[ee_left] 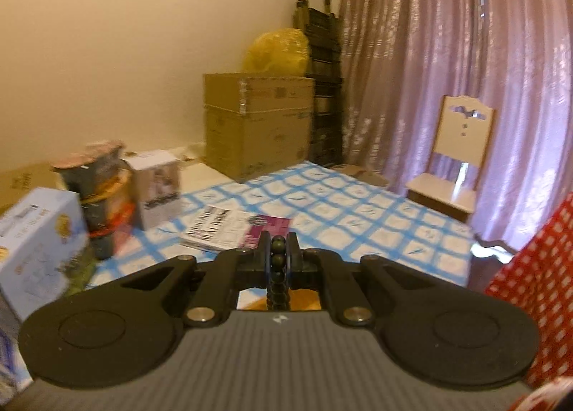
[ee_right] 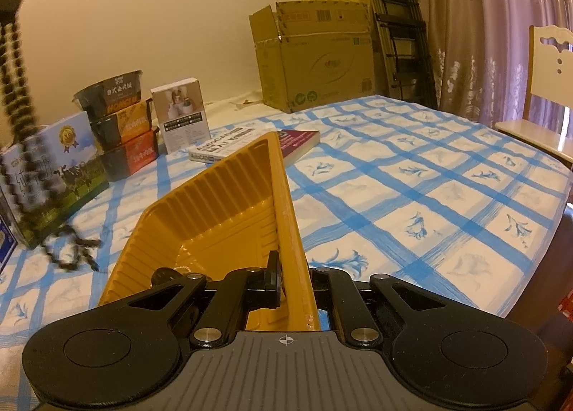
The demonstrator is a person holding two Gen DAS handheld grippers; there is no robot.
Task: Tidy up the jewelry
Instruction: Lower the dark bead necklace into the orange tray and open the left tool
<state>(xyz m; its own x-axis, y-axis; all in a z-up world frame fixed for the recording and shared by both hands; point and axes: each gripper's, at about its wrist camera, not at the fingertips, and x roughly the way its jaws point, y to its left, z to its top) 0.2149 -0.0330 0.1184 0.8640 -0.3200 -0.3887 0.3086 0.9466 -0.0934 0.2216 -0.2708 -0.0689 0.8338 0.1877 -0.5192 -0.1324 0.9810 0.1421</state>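
Left wrist view shows the left gripper [ee_left: 278, 250] pinching a limp strand of dark round beads [ee_left: 278, 260] lifted above the blue-checked tablecloth [ee_left: 358, 210], likely to swing, while the right gripper [ee_right: 286, 280] clamps the light, flexible yellow ribbed plastic tray [ee_right: 215, 203] by its thin rim.

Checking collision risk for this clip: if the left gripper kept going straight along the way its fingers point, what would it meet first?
Probably the book lying on the checked tablecloth; it sits just beyond the left gripper, which is shut on the dark bead string. Depth is unclear.
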